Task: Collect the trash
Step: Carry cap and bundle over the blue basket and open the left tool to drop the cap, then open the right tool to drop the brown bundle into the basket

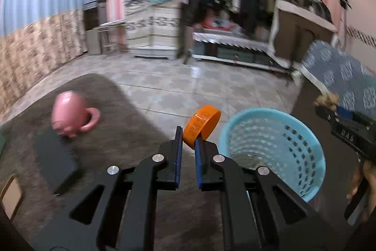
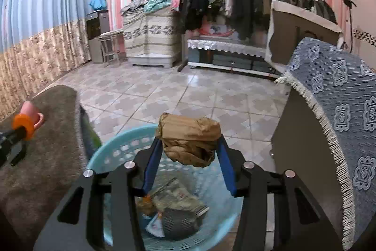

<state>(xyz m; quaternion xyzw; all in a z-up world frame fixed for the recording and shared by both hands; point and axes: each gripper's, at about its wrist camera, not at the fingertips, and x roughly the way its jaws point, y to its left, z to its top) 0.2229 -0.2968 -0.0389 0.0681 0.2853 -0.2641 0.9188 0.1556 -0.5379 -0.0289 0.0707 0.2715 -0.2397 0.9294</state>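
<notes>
The right hand-held gripper (image 2: 188,147), half open, pinches a crumpled brown paper wad (image 2: 190,140), light and crushable, over the blue perforated plastic basket (image 2: 98,157). The left hand-held gripper (image 1: 188,140), nearly closed, nips a stiff orange plastic lid (image 1: 202,125) by its rim beside the basket.

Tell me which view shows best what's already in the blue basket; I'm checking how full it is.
The right wrist view: it looks down into the blue basket, showing papers and wrappers at the bottom. The left wrist view shows the basket from the side, with mostly its perforated inner wall visible.
</notes>
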